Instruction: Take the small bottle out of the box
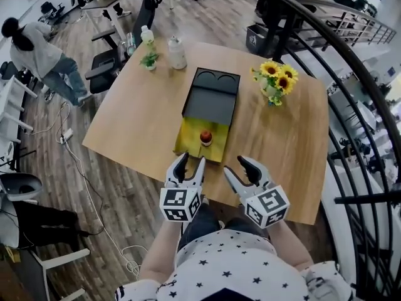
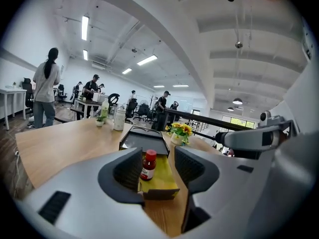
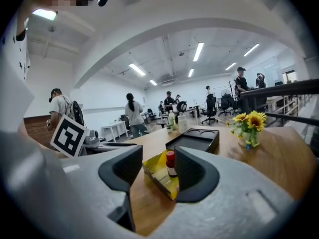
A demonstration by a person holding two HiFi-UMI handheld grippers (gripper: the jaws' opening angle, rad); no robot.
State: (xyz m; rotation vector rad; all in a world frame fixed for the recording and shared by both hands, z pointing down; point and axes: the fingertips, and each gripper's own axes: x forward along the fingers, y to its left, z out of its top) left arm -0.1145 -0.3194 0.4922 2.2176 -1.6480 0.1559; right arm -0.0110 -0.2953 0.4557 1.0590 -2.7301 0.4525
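A small bottle with a red cap stands upright in the yellow tray of a box on the wooden table. The box's black sleeve lies behind the tray. My left gripper hovers open at the table's near edge, just short of the tray. My right gripper is open too, to the right of the tray. In the left gripper view the bottle shows between the open jaws, well ahead of them. The right gripper view has the bottle and yellow tray ahead, nothing gripped.
A vase of sunflowers stands at the table's right. A white bottle, a small plant and another bottle sit at the far edge. Office chairs and a person are off left; a railing runs right.
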